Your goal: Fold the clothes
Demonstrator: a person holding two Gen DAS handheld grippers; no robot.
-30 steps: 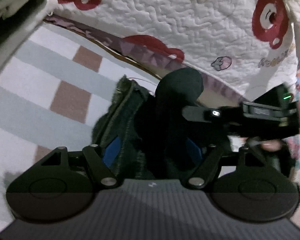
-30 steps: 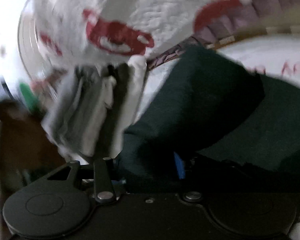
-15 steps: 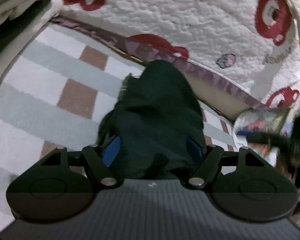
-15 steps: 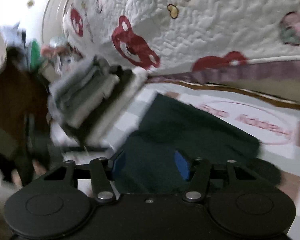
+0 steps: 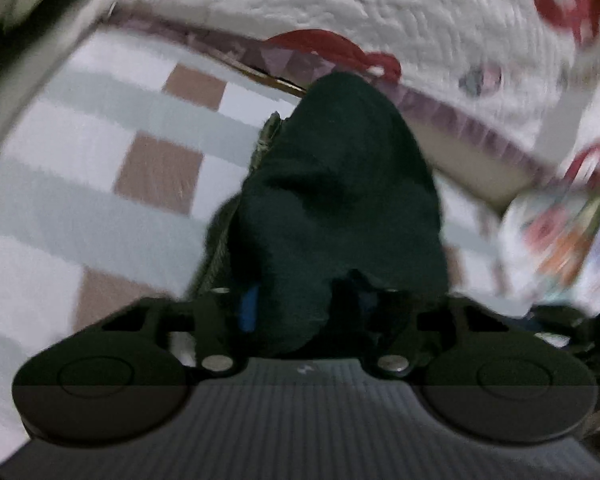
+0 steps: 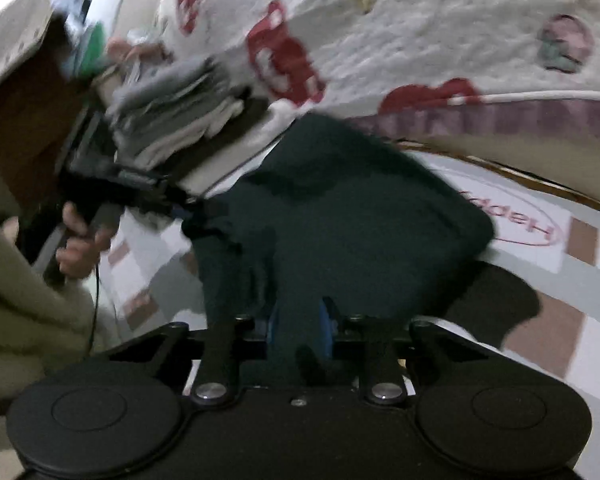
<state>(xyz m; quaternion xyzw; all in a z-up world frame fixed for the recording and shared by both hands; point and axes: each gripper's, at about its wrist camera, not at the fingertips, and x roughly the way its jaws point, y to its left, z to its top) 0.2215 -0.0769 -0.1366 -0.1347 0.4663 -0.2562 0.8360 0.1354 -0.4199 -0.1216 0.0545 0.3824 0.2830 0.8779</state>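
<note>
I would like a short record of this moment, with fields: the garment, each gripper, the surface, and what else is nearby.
garment: dark green garment, held up at two edges, partly lying on the mat
left gripper: shut on the garment
right gripper: shut on the garment
surface: checked mat, white, grey and brown
nearby: pile of folded clothes; white quilt with red prints
image quality: blurred by motion

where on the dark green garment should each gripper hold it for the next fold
Probably along one edge, at two spread corners, as now: the left gripper and the right gripper each pinch a bunched bit of the dark green garment between blue pads. Come from the near side, low over the checked mat; the far part lies flat there, so that edge can be carried over it.
</note>
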